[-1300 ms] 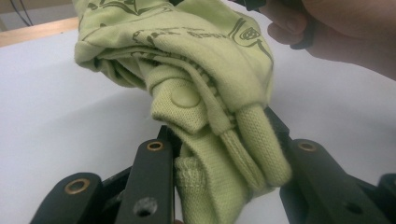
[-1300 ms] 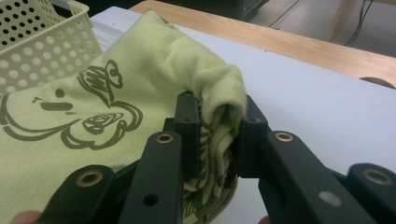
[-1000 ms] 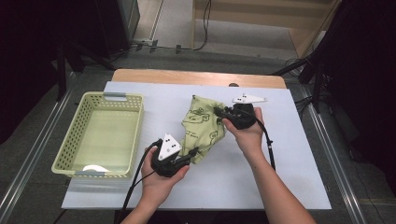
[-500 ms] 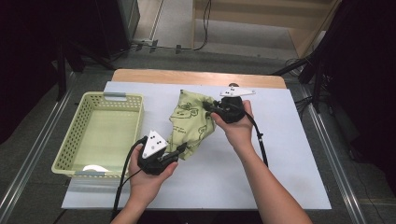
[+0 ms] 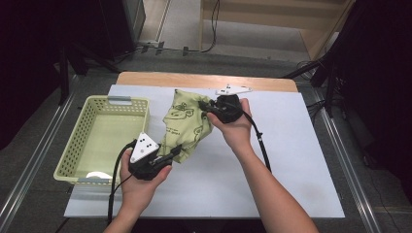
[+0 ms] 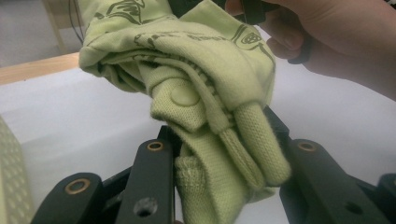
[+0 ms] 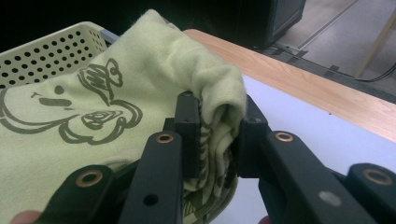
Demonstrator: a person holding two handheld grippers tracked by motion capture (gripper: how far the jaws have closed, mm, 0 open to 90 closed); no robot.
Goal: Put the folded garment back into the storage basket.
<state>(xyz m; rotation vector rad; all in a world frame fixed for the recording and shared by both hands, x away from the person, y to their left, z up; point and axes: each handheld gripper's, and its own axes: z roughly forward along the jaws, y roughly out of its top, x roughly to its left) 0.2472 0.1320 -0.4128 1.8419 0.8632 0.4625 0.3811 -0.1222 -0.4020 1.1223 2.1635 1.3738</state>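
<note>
Nearest the table's front edge, the left gripper [image 5: 171, 154], topped by its grey three-cornered plate and trailing a black cable, is clamped on the lower end of a pale green garment [image 5: 183, 127]; seen close in the left gripper view, its two black jaws squeeze a thick bunch of ribbed knit hem and a round snap on the cloth [image 6: 219, 140]. Between the person's two hands the garment, printed with dark cartoon outlines, hangs stretched and rumpled over the white tabletop [image 5: 291, 165], its far end held up off the surface while the folds beneath sag toward the table. Farther back, the right gripper [image 5: 206, 108] is pinched tight on the garment's upper edge, and the right gripper view shows a folded lip of the fabric [image 7: 219, 112] pressed between its jaws, the printed drawing spread out to the left of them. At the left side of the table, just beside the cloth, stands a light green perforated basket [image 5: 73, 141] with a pale object lying at its near end. Beyond the white sheet, a strip of bare wooden tabletop [image 5: 209, 80] runs along the far edge, with dark cables on the grey floor behind it.
</note>
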